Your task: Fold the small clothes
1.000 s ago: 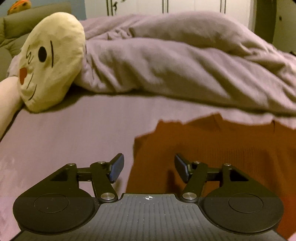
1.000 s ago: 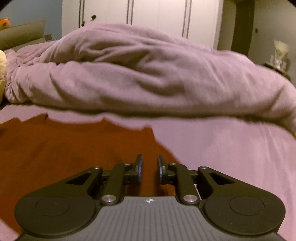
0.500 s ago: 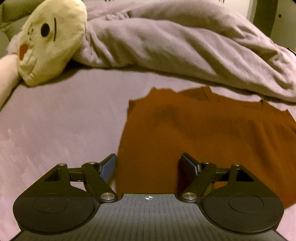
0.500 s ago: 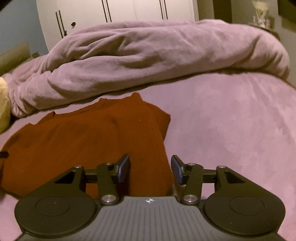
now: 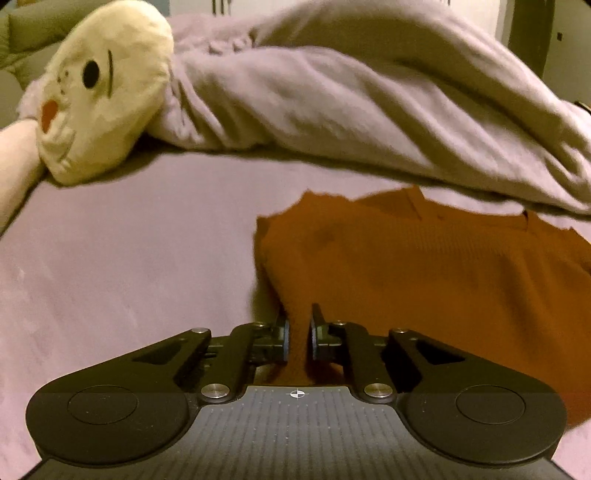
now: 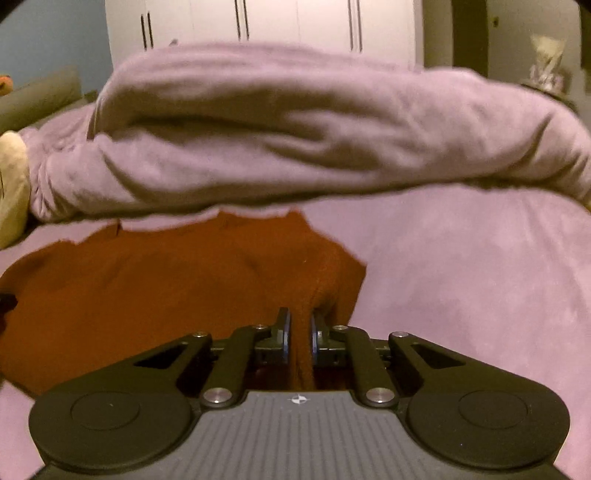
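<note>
A rust-orange knit garment lies on the purple bed sheet. It also shows in the right wrist view. My left gripper is shut on the garment's near left edge, with a ridge of cloth pinched between the pads. My right gripper is shut on the garment's near right edge, with a fold of cloth rising between its fingers. The tip of the left gripper shows at the far left edge of the right wrist view.
A bunched purple duvet lies across the bed just behind the garment, also in the right wrist view. A cream plush toy with a face rests at the back left. White wardrobe doors stand behind the bed.
Both grippers were open half a second ago over the garment's near edge. Both have now closed on the cloth, left on the left edge and right on the right edge.
</note>
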Demonstrator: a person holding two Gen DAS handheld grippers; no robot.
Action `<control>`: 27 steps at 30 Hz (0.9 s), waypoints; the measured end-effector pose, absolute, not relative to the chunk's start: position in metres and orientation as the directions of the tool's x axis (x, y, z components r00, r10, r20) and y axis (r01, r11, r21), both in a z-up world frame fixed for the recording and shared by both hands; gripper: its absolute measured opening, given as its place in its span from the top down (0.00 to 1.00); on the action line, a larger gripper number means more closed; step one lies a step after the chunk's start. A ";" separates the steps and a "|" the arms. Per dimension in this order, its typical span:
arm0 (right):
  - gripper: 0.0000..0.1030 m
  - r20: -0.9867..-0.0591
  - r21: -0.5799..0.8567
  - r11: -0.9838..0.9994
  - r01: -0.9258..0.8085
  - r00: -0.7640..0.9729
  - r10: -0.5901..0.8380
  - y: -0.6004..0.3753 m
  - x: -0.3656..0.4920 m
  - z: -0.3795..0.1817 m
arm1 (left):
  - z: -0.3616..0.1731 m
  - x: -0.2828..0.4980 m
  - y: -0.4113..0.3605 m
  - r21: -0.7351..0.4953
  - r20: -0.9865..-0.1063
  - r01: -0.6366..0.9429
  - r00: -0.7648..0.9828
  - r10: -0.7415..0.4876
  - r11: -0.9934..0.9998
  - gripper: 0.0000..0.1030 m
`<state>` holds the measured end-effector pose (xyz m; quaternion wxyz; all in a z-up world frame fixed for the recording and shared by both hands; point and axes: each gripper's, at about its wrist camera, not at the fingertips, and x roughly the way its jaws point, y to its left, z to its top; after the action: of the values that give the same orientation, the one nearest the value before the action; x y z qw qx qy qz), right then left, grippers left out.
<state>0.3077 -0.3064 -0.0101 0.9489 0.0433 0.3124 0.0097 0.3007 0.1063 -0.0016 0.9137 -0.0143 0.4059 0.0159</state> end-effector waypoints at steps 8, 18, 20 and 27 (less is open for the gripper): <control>0.90 -0.651 -0.049 0.997 0.061 0.755 -0.078 -0.299 0.317 -0.033 | -0.007 0.306 0.104 0.061 -0.747 -0.025 0.662 0.062 0.998 0.68; 0.87 -0.558 -0.005 1.000 -0.023 0.830 0.016 -0.271 0.330 -0.009 | -0.007 0.333 0.082 0.052 -0.709 -0.004 0.704 0.040 0.999 0.61; 0.87 -0.551 -0.024 0.994 -0.108 0.831 0.077 -0.250 0.339 -0.012 | -0.016 0.339 0.068 0.088 -0.718 0.034 0.695 0.040 0.996 0.51; 0.87 -0.593 -0.202 0.964 -0.171 0.805 0.018 -0.211 0.385 -0.046 | -0.039 0.366 0.051 0.184 -0.707 0.033 0.699 0.108 0.982 0.38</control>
<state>0.3852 -0.2113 -0.0459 0.9420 -0.1236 0.3080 0.0502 0.3658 0.0514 -0.0390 0.9171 0.0915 0.3875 0.0205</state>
